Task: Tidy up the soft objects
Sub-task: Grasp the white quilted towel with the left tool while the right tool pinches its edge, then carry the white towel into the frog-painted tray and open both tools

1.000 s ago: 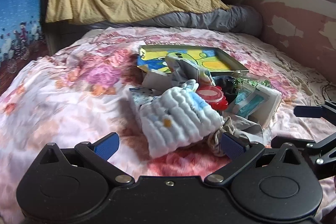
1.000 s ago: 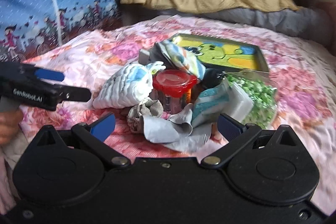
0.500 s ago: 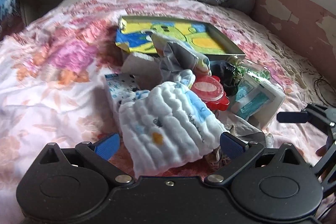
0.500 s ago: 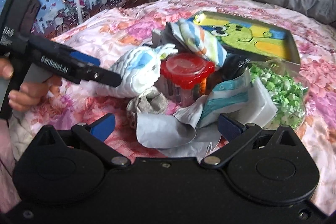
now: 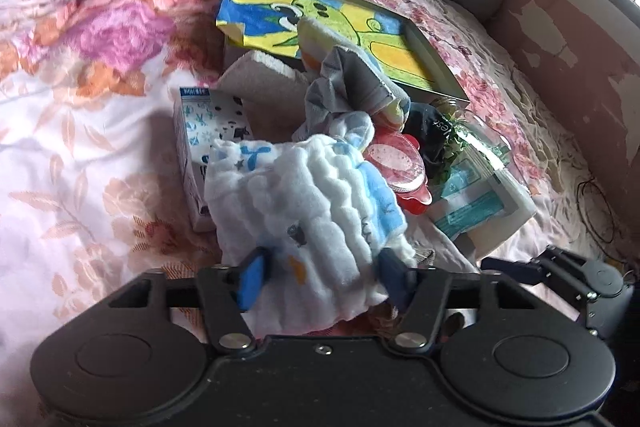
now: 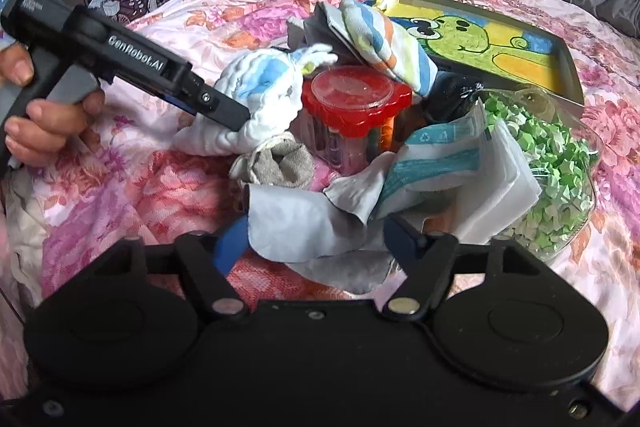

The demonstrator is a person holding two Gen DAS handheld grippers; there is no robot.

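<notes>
Over the last second the left gripper (image 5: 320, 273) had closed in from open until its jaws pinched the white cloth (image 5: 308, 207) at lower centre, so pickup looked underway. The right gripper (image 6: 316, 239) straddled a grey cloth (image 6: 296, 223), jaws apart. A clear bowl (image 6: 588, 163) held green bits; the red-lidded jar (image 6: 356, 99) stayed shut.

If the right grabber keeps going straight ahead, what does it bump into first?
Probably the crumpled grey cloth: it already lies between the right gripper's open fingers. Just past it stands the red-lidded jar, though depth is hard to judge.
</notes>
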